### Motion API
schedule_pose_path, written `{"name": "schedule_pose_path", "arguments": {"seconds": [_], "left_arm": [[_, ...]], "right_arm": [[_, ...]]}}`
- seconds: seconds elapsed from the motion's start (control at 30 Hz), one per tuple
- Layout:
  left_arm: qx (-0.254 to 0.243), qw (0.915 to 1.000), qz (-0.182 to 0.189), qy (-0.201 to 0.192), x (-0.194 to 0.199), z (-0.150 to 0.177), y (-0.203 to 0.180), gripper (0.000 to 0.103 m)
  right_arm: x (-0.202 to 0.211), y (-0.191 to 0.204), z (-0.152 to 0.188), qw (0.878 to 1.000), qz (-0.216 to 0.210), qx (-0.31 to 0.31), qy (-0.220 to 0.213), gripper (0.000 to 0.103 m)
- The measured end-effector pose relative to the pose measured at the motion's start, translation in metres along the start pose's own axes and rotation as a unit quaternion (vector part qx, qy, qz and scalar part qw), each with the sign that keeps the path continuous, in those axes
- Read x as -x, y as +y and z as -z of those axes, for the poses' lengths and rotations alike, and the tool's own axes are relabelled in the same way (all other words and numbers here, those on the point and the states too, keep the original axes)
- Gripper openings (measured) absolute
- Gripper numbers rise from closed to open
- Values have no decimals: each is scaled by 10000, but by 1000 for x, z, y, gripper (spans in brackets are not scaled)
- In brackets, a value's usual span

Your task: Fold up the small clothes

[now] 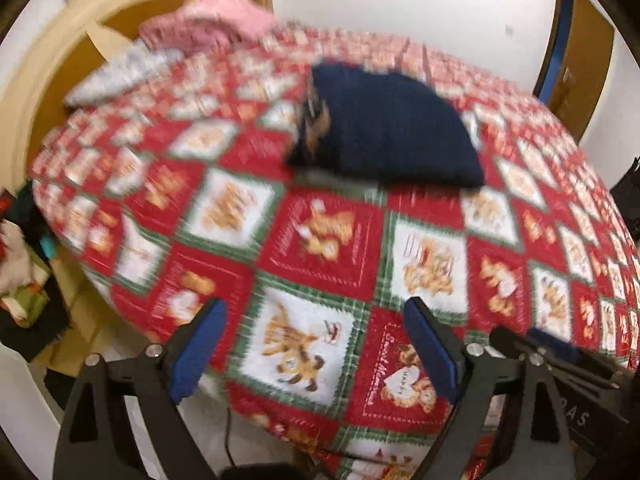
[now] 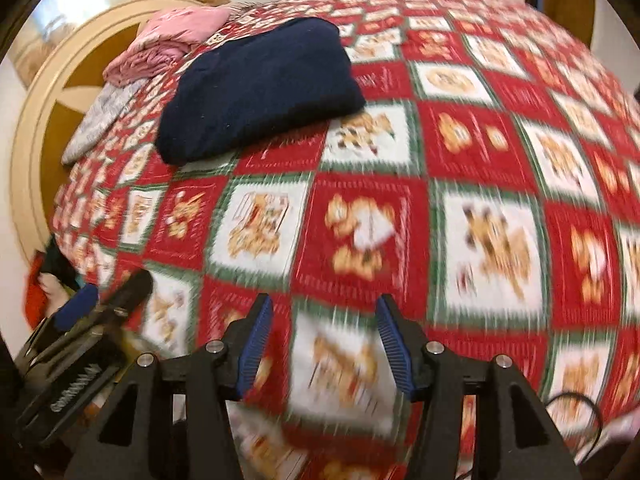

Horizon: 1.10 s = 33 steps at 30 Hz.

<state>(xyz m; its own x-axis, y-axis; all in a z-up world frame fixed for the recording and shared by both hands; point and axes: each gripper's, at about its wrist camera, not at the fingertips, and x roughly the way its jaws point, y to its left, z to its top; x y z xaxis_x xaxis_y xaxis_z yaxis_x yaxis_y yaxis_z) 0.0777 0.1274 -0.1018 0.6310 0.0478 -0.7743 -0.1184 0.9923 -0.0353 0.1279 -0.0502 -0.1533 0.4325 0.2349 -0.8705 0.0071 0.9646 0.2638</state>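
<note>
Lying folded ahead of both grippers, one navy garment rests on the bed; beyond it one pink garment and one pale grey piece appear folded too; left gripper spread wide, empty; right gripper partly spread, empty; any unfolded clothes lie out of view.

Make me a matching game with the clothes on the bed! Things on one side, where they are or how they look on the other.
Things:
1. folded navy blue garment
2. pink crumpled cloth
3. pale grey patterned cloth
4. left gripper

Descriptions:
A. at the bed's far corner, bunched up
B. open, nothing between its fingers
C. folded, out on the red patchwork quilt
D. lying flat along the bed's edge, nearer than the pink one

Pairs: 1-C, 2-A, 3-D, 4-B
</note>
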Motion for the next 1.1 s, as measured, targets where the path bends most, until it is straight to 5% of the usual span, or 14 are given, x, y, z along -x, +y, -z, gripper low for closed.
{"name": "schedule_pose_path", "arguments": {"seconds": [0.1,0.27,0.4,0.53,0.73,0.9,1.1], "left_arm": [[36,9976,67,-683,42,-2,2,99],[-307,9875,186,-1534,93,-2,-5,99],[-491,9755,86,-2143,128,2,-11,101],[-397,9690,285,-2423,153,0,-8,101],[-374,9643,609,-2550,179,-1,-10,103],[-462,9556,602,-2848,196,6,-16,103],[-471,9553,720,-2830,200,9,-21,103]], "right_arm": [[35,0,13,9994,-169,-25,-296,55],[101,18,26,9885,484,610,-1297,55],[163,29,41,9581,716,957,-2604,55],[215,42,57,9151,1044,1247,-3691,55],[253,52,83,8608,1502,1420,-4651,56],[273,64,101,8150,1964,1465,-5251,67],[284,69,107,8044,1882,1541,-5420,67]]}}
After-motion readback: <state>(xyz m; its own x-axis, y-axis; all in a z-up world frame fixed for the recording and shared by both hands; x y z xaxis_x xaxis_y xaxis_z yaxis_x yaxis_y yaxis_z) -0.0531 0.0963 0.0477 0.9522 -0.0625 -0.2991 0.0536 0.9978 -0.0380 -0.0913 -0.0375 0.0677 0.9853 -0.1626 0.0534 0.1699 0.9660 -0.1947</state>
